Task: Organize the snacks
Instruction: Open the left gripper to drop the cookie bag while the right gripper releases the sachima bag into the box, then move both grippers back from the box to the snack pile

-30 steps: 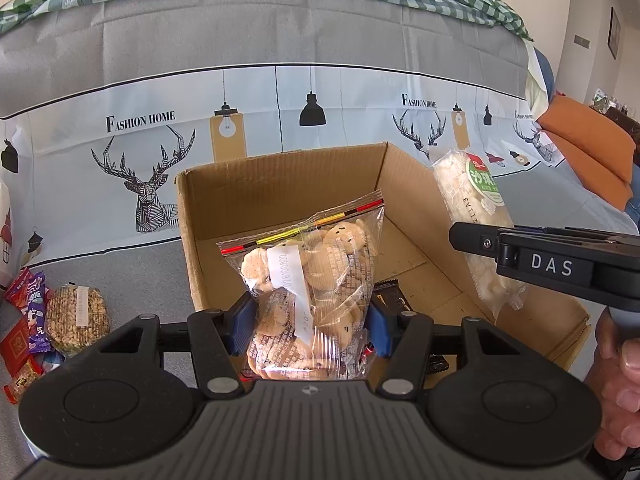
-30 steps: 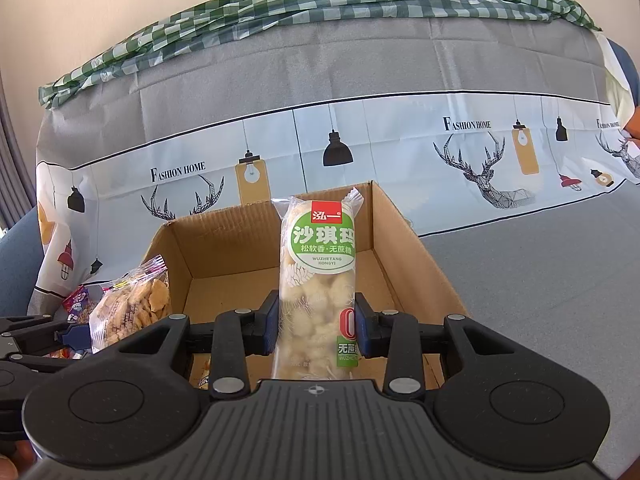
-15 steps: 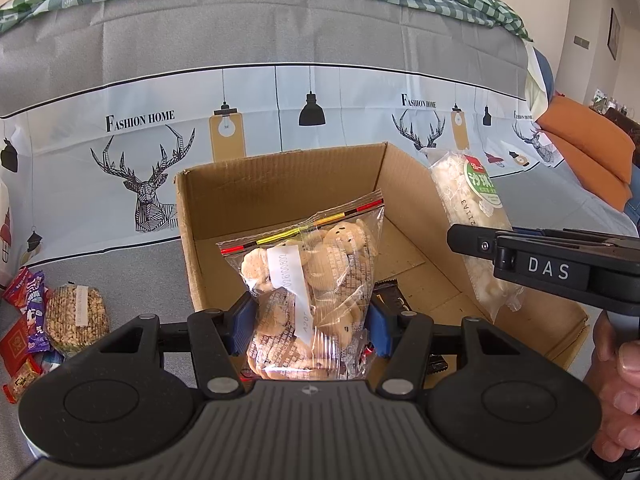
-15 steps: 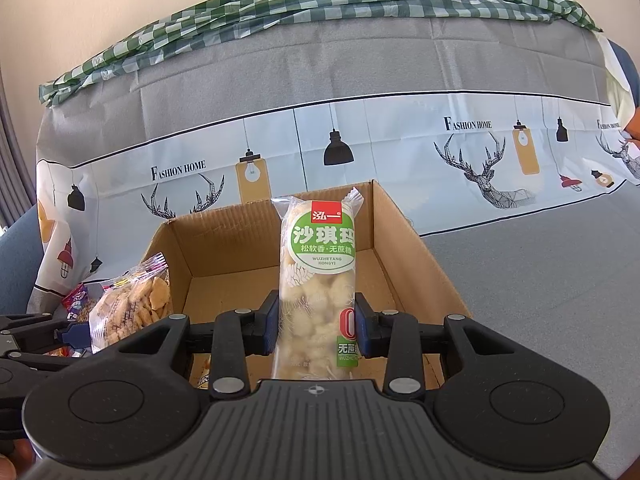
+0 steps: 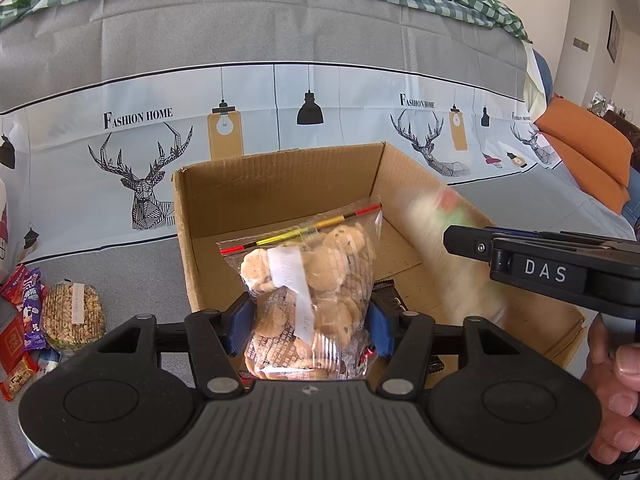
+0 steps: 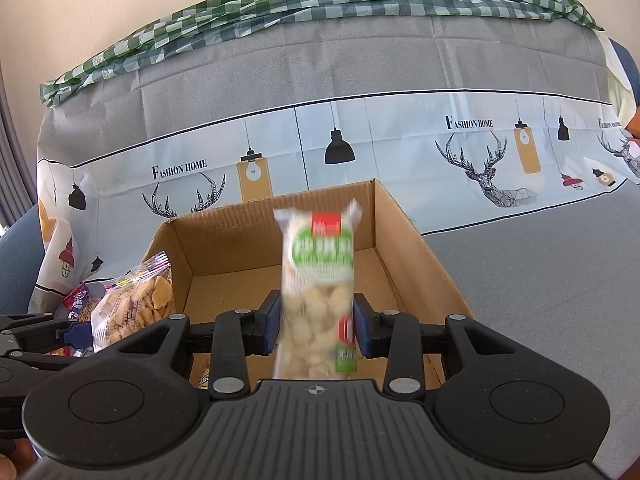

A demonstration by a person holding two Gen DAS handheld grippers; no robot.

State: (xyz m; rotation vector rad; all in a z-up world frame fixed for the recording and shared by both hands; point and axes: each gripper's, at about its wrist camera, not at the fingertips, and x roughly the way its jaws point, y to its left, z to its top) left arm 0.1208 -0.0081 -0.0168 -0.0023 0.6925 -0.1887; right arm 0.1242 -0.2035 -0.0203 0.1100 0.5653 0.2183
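The clear zip-top bag of round biscuits (image 5: 310, 300) looks light and soft-sided, its contents brittle, so a gentle squeeze low on its sides, below the coloured seal strip, seems the safest hold. The left gripper (image 5: 308, 322) does just that: its blue pads (image 5: 239, 326) are closed on the bag's lower part, holding it upright above the near left edge of the open brown cardboard box (image 5: 280, 184).

The long clear packet of pale puffed pieces with a green label (image 6: 318, 300) is likely also light, crinkly and a little slippery, the pieces easy to crush. It stands between the fingers of the right gripper (image 6: 316, 328), which are parted with a thin gap visible on each side of the packet, so the grip appears released; the packet is motion-blurred above the box floor, toward the right side, and probably dropping in.

Left of the box, on the grey cloth (image 5: 132, 264), lie a round wrapped seed cake (image 5: 74, 312) and several small red and purple packets (image 5: 24, 312), judged as waiting to be packed
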